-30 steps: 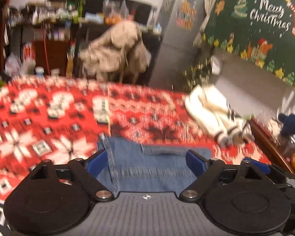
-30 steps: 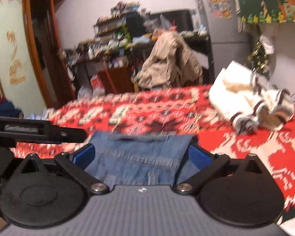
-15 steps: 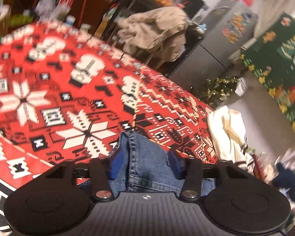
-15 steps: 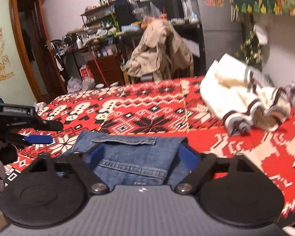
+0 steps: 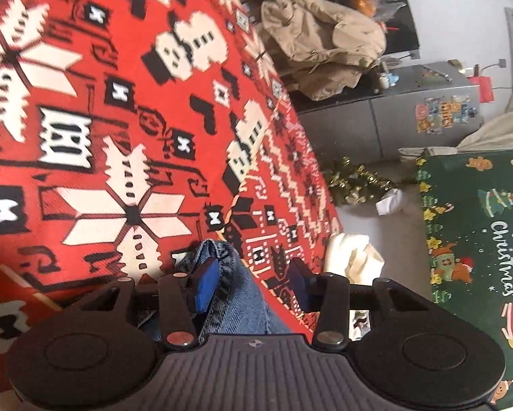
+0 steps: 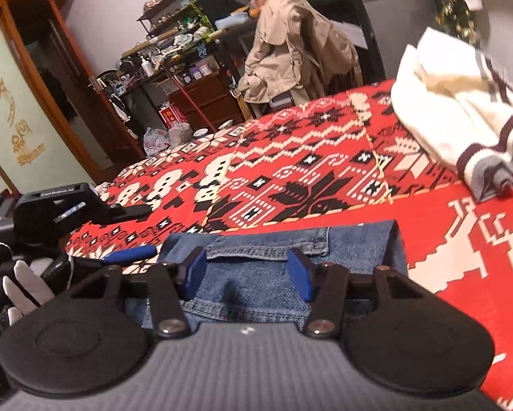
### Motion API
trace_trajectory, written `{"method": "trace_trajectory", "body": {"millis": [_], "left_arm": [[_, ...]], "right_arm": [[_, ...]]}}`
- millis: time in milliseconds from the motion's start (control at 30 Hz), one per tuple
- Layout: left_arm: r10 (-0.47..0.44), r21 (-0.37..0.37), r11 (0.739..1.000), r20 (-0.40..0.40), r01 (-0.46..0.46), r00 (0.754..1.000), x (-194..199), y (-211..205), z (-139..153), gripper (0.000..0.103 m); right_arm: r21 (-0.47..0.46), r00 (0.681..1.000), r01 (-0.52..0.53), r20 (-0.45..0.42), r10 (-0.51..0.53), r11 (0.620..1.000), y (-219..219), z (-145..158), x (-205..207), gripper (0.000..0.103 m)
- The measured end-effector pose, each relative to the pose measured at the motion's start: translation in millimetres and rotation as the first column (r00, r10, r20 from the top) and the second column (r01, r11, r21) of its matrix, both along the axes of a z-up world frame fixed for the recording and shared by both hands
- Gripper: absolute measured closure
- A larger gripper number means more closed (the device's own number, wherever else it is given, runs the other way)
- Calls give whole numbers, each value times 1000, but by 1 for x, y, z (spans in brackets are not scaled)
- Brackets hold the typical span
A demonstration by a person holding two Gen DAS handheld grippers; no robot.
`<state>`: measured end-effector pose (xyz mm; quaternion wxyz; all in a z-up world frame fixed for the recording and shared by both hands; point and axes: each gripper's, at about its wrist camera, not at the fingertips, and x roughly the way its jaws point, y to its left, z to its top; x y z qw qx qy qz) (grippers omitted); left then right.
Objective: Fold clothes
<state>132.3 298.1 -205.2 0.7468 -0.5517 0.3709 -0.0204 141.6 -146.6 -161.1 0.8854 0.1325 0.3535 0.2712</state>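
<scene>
Denim jeans [image 6: 277, 267] are seen lying flat on the red patterned blanket [image 6: 290, 178] near its close edge, just ahead of the right gripper [image 6: 246, 275]. A folded band with a seam is laid across the right wrist view, so the visible part runs from side to side, with its right end squared off short of the bare red stretch of blanket. Which end of the garment this is cannot be told.

The right gripper's blue pads [image 6: 299, 275] are held apart over the denim, which lies between and under them; the jaws are closing, and neither pad is shown pressing on the cloth.

In the left wrist view, which is strongly rolled, a bunched ridge of the jeans [image 5: 229, 287] is seen rising between the pads of the left gripper [image 5: 251, 282]. The left pad lies against the denim, while a gap is left before the right pad; the jaws are opening.

The left gripper [image 6: 85, 226] is also seen at the left of the right wrist view, borne by a hand in a black and white glove [image 6: 13, 291].

A cream sweater with dark stripes [image 6: 462, 120] is heaped at the far right of the blanket, well apart from the jeans. Beyond the blanket's far edge a beige coat [image 6: 290, 44] is draped over a chair.
</scene>
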Motion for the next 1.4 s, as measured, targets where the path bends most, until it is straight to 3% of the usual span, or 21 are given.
{"method": "trace_trajectory", "body": {"millis": [133, 167, 200, 367, 433, 567, 767, 867, 933, 967, 1000, 1067, 1167, 1233, 1333, 1400], "left_arm": [[-25, 16, 1000, -25, 25, 999, 7, -7, -5, 45], [-20, -1, 1000, -17, 20, 1000, 9, -6, -6, 37], [-10, -32, 999, -9, 10, 1000, 10, -5, -8, 31], [56, -230, 972, 4, -53, 998, 14, 2, -18, 24], [39, -253, 967, 16, -34, 999, 14, 2, -20, 24], [-72, -235, 969, 4, 71, 997, 16, -5, -19, 30], [57, -261, 964, 36, -46, 998, 13, 4, -18, 32], [78, -272, 960, 34, -66, 996, 18, 8, -20, 36], [87, -251, 965, 22, -79, 996, 19, 11, -19, 43], [117, -243, 964, 30, -107, 993, 17, 18, -17, 57], [191, -231, 958, 71, -170, 979, 10, 30, -12, 86], [285, -322, 917, 116, -235, 952, 3, 58, -7, 84], [194, -187, 967, 112, -171, 975, 9, 67, 20, 80], [109, -145, 985, 82, -96, 991, 13, 59, 26, 73], [16, -142, 990, 39, -10, 999, 17, 39, 19, 70], [-1, -129, 992, 18, 3, 1000, 12, 27, 9, 61]], "right_arm": [[19, 1000, 1, -19, 0, 1000, 1, -6, 7, 43], [21, 1000, -2, -20, 2, 1000, 1, -6, 8, 42], [22, 1000, -4, -21, 5, 1000, 2, -7, 8, 40], [-2, 999, -34, -27, 34, 999, 8, -19, 6, 39], [-18, 998, -49, -29, 49, 999, 10, -25, 5, 39], [-15, 997, -67, -26, 66, 998, 11, -28, 5, 36], [-7, 996, -92, -4, 92, 996, 10, -32, 1, 32], [-28, 993, -114, 15, 115, 993, 11, -33, -2, 32], [-25, 992, -122, 14, 122, 992, 10, -34, -2, 32], [-19, 992, -124, 12, 124, 992, 8, -34, -2, 32], [-14, 992, -126, 10, 126, 992, 7, -35, -2, 32], [-23, 991, -132, 18, 132, 991, 7, -35, -4, 32], [-24, 991, -131, 19, 132, 991, 7, -36, -4, 32], [-23, 992, -128, 18, 128, 992, 7, -35, -4, 32], [-26, 992, -124, 18, 125, 992, 8, -35, -4, 32], [-23, 992, -124, 16, 124, 992, 8, -35, -3, 32]]}}
